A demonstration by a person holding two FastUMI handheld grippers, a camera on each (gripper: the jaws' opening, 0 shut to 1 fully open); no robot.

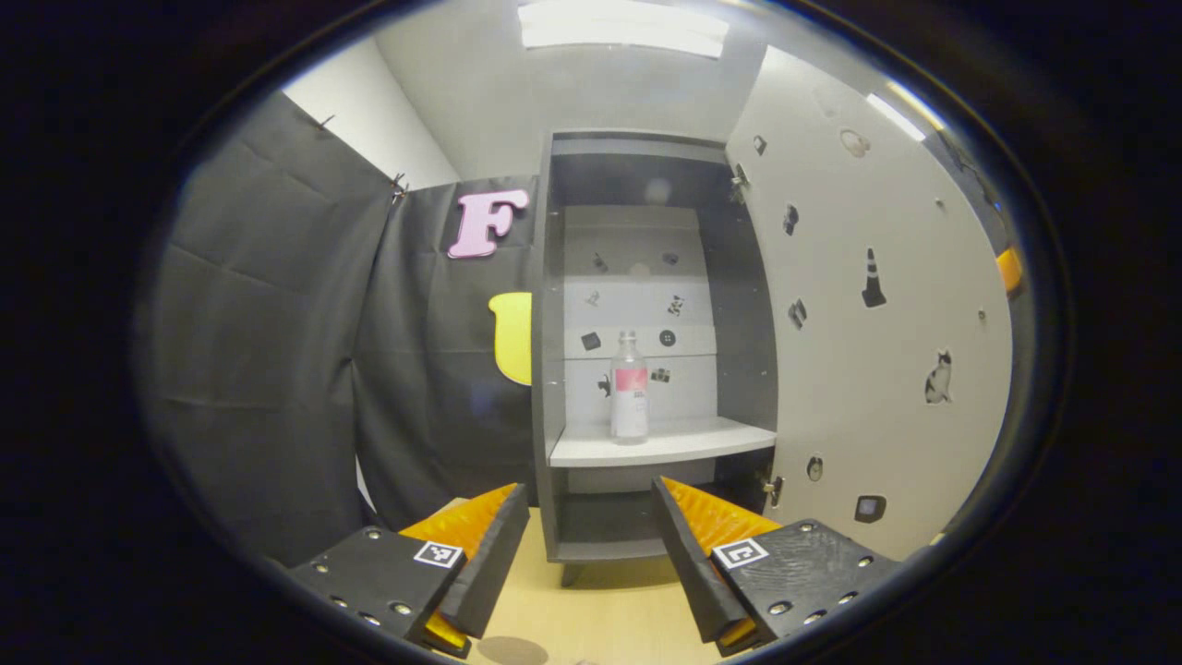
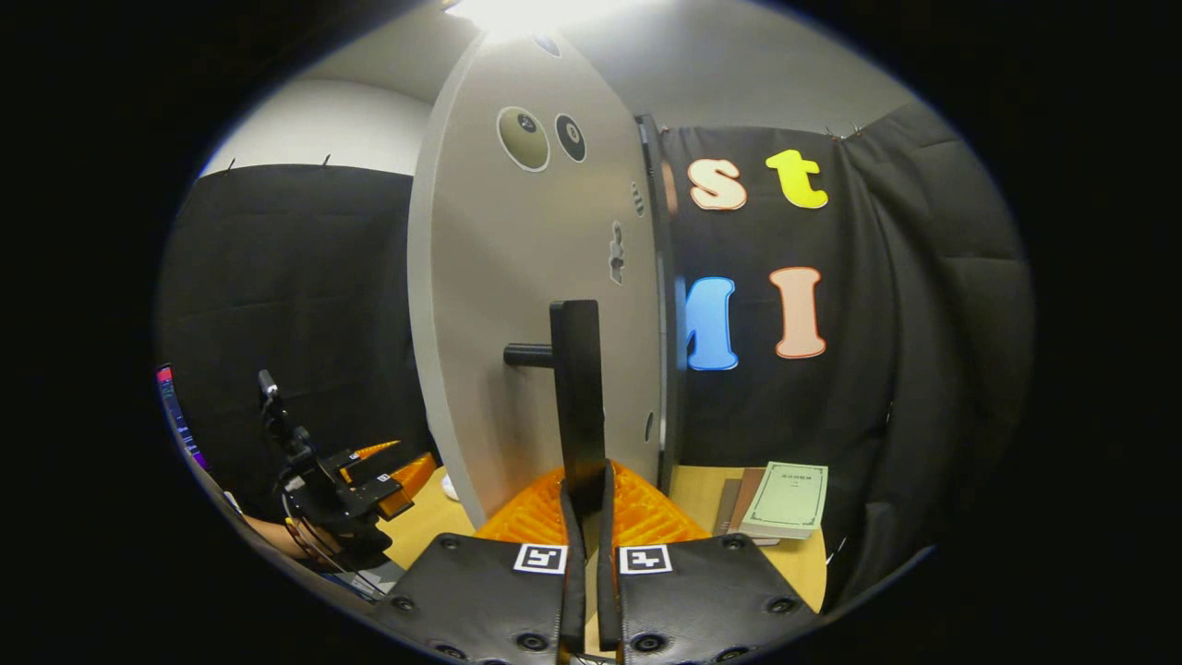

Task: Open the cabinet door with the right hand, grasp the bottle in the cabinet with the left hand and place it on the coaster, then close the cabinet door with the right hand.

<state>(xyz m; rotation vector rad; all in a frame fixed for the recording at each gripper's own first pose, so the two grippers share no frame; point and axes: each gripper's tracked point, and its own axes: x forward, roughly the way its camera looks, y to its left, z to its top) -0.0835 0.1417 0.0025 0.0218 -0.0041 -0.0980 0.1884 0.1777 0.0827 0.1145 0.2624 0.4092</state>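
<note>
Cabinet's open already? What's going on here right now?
Yes. The right claw is shut on the door handle, holding the cabinet door swung wide. The bottle stands upright on the middle shelf, untouched. The left claw is open and aimed at the bottle, short of the cabinet.

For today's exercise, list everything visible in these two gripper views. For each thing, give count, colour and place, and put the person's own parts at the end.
Cabinet: one, grey, standing on the table, open.
Cabinet door: one, pale grey with small stickers, swung open to the right.
Door handle: one, black bar, on the door's outer face.
Bottle: one, clear with a pink-and-white label, upright on the cabinet's shelf.
Table: one, light wood, under the cabinet.
Booklets: a small stack, pale green on top, on the table right of the door.
Left gripper: one, open, aimed at the cabinet.
Right gripper: one, closed on the door handle.
</note>
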